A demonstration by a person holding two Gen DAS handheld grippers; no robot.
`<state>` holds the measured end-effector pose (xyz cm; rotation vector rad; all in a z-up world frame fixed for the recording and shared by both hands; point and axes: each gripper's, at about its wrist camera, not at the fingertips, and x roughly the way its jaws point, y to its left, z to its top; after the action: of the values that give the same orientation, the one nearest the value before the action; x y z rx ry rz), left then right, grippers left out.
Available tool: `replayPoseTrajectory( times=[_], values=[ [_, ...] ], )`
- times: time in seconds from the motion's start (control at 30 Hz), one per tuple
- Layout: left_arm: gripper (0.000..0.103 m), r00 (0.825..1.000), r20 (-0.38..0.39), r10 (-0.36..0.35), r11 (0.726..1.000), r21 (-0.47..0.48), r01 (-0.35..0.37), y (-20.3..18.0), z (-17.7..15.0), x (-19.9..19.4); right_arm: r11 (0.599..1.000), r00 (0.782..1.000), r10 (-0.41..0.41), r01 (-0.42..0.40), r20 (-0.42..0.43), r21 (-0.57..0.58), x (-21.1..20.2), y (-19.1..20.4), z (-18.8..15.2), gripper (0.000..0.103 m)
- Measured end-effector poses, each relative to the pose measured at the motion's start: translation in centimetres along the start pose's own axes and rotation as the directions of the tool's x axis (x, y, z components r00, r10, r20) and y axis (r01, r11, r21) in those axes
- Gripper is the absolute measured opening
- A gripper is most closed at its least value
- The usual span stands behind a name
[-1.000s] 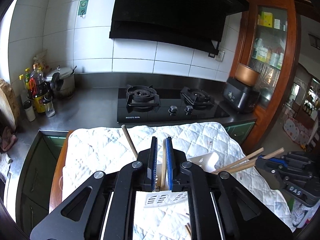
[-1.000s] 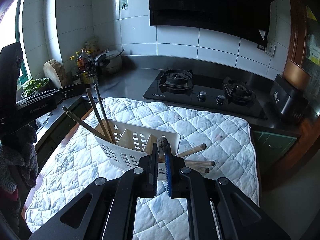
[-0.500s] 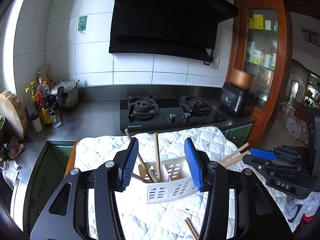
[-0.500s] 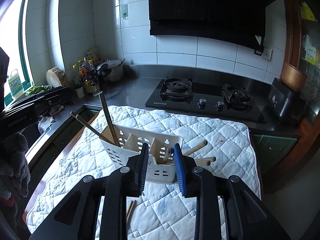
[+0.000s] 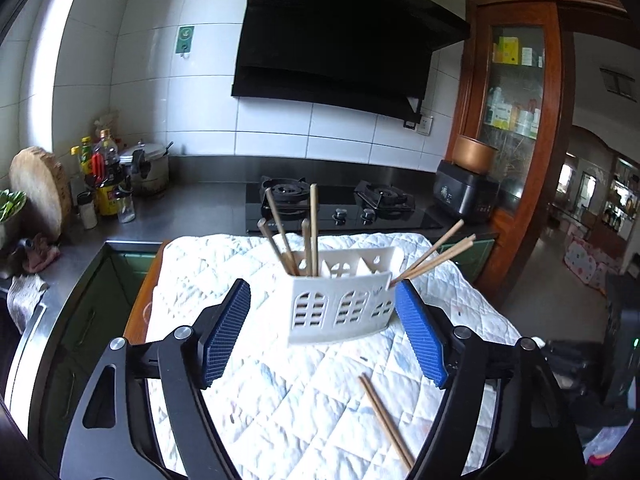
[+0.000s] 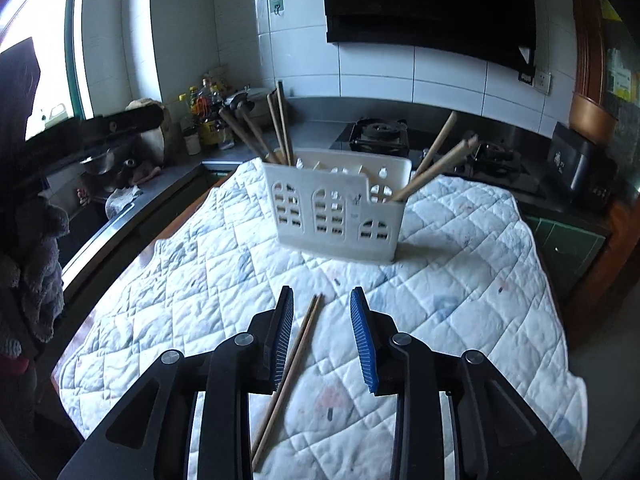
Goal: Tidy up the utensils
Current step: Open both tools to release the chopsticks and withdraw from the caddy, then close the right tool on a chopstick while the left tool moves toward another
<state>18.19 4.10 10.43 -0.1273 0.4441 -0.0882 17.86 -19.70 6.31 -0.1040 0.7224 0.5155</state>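
We see a white holder [image 5: 340,304] pierced with window-shaped holes at twelve o'clock, tan wooden chopsticks [image 6: 294,356] at six, a white diamond-quilted cloth [image 6: 460,272], and blue ribbed pads [image 5: 418,340].

Two fisheye views, one camera riding on each handheld gripper, both looking forward and down along the fingers toward the far tiled wall. The left wrist camera sits near the quilted cloth [image 5: 304,396], aimed at the white utensil holder [image 5: 340,300] with the gas stove [image 5: 340,206] beyond. The right wrist camera tilts down more steeply, close over the loose chopsticks [image 6: 288,364]. Both views share the holder, cloth, chopsticks, stove and the left counter's bottles [image 6: 206,120].
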Motion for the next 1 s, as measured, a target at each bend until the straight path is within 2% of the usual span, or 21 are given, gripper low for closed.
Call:
replayPoseTrajectory(
  times=[0.17,0.4,0.7,1.0],
  values=[
    [0.075,1.0,-0.029,-0.006,0.999,-0.048,0.004,1.2,-3.4,-0.8,0.999,0.997,0.02,-0.017,-0.072,0.042,1.6,1.4,-5.1,0.026],
    [0.075,0.997,-0.074,0.035,0.995,-0.091,-0.041,2.6,-7.6,-1.5,0.991,0.984,0.06,-0.039,-0.165,0.127,4.0,2.2,-9.9,0.018],
    [0.076,0.986,-0.14,0.086,0.991,-0.091,-0.099,3.3,-11.0,-1.1,0.985,0.976,0.077,-0.043,-0.202,0.167,5.7,2.8,-11.3,0.014],
    [0.076,0.981,-0.167,0.093,0.989,-0.101,-0.111,3.6,-12.2,-0.6,0.986,0.972,0.063,-0.025,-0.227,0.168,6.7,3.1,-11.4,0.012]
  ],
)
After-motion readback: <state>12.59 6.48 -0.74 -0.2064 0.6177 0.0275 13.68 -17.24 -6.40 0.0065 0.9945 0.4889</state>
